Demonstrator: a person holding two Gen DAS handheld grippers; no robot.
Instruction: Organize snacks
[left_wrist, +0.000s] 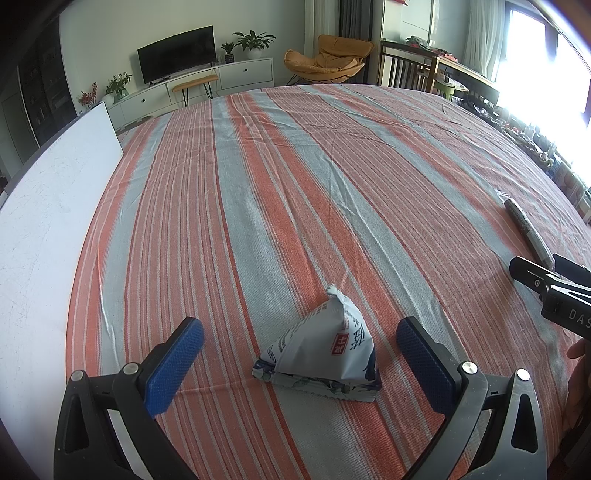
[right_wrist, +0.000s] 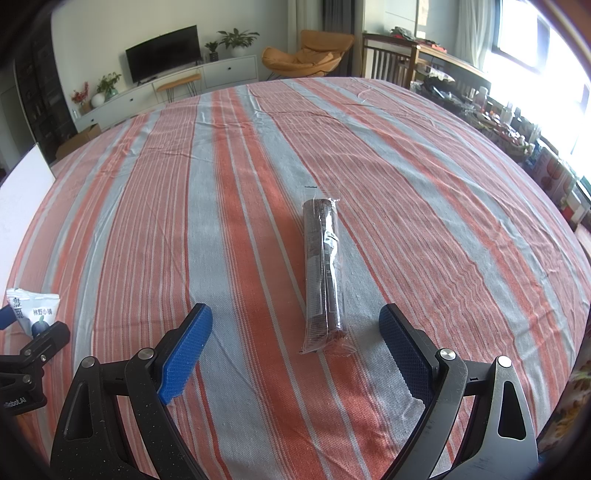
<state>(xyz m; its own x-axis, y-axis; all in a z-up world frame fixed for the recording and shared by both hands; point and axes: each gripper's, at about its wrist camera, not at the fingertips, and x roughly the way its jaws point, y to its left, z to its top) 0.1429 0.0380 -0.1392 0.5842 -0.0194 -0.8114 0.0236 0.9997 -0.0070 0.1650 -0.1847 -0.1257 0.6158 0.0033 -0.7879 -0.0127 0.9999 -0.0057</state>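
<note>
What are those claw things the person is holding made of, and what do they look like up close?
Each is a black plastic frame with silver screws. The left gripper and right gripper both carry two fingers faced with blue, finely textured pads. White lettering marks the black bodies, only partly readable. No cables or sleeves show.

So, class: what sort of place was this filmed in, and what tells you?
Most likely a home living room: a television on a white cabinet, an orange lounge chair, and potted plants behind the cloth-covered table.
</note>
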